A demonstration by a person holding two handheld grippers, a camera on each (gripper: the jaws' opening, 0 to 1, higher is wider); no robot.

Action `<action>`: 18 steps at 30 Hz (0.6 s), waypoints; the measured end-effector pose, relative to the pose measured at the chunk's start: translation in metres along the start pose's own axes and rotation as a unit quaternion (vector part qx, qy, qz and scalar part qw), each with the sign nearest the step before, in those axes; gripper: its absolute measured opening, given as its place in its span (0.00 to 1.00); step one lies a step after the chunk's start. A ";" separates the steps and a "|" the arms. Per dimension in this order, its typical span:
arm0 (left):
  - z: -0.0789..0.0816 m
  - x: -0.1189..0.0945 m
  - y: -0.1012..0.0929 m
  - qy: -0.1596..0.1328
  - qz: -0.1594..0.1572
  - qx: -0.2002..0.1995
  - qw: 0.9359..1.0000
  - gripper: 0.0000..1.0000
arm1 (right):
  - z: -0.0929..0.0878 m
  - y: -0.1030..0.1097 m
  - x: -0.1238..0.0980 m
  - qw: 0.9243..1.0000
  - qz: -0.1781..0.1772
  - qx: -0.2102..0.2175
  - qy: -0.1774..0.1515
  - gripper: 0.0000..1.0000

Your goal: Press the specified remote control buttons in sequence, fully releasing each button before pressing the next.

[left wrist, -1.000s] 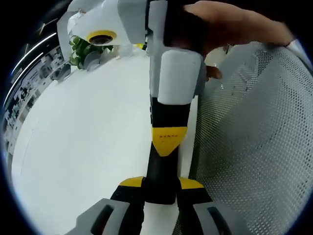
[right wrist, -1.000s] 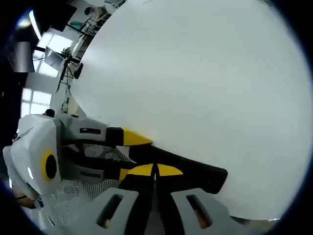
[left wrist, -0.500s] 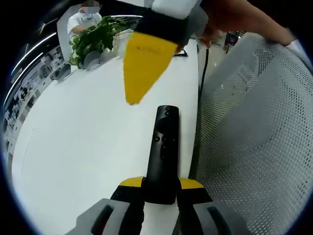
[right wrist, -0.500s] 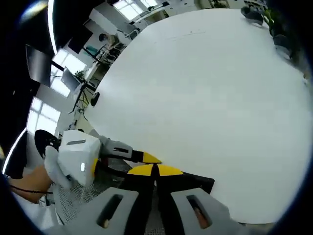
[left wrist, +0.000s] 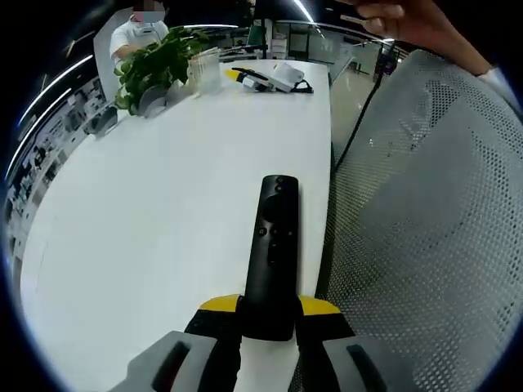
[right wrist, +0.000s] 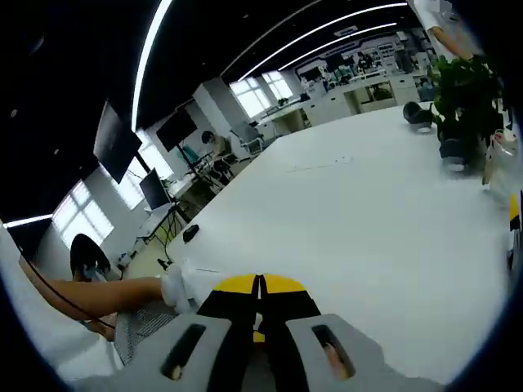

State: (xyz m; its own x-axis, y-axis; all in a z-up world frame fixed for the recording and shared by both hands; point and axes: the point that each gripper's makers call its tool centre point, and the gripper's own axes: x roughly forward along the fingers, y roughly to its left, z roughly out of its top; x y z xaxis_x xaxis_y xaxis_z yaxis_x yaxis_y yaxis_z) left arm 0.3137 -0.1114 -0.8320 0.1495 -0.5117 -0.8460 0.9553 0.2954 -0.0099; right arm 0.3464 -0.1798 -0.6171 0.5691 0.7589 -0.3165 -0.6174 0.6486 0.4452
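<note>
change: right tongs gone from over the remote since 0.5 s ago, buttons now uncovered
left gripper view: left tongs (left wrist: 269,309) clamped on black remote (left wrist: 272,245), remote lies along white counter (left wrist: 147,229) edge, mesh chair (left wrist: 425,229) beside
right gripper view: right tongs (right wrist: 260,287) pressed together, nothing held, above counter (right wrist: 351,220)

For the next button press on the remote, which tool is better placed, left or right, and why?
Right. The left tool is shut on the remote, steadying it over the white table. The right tool is shut on nothing, so it can press.
</note>
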 end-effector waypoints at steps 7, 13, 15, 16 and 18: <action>0.000 0.000 0.000 0.001 0.000 0.001 1.000 0.25 | 0.009 0.008 -0.020 0.999 0.000 0.009 -0.030 0.00; 0.000 0.000 0.000 0.002 0.002 -0.003 1.000 0.25 | 0.022 0.022 -0.035 0.997 -0.005 -0.034 -0.070 0.00; 0.000 0.000 0.000 0.002 0.002 -0.004 1.000 0.25 | 0.029 0.025 -0.039 0.995 -0.009 -0.047 -0.086 0.04; -0.001 0.000 0.000 0.001 0.001 -0.004 1.000 0.25 | 0.033 0.026 -0.042 0.993 -0.012 -0.059 -0.100 0.07; -0.001 0.000 0.000 0.000 0.001 -0.005 1.000 0.25 | 0.038 0.027 -0.046 0.990 -0.018 -0.078 -0.116 0.17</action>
State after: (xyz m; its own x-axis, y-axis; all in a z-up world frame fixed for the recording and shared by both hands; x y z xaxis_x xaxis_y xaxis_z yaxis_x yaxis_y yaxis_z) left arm 0.3134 -0.1108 -0.8319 0.1517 -0.5102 -0.8466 0.9524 0.3045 -0.0128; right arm 0.3238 -0.1992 -0.5586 0.6905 0.7131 -0.1213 -0.6601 0.6898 0.2974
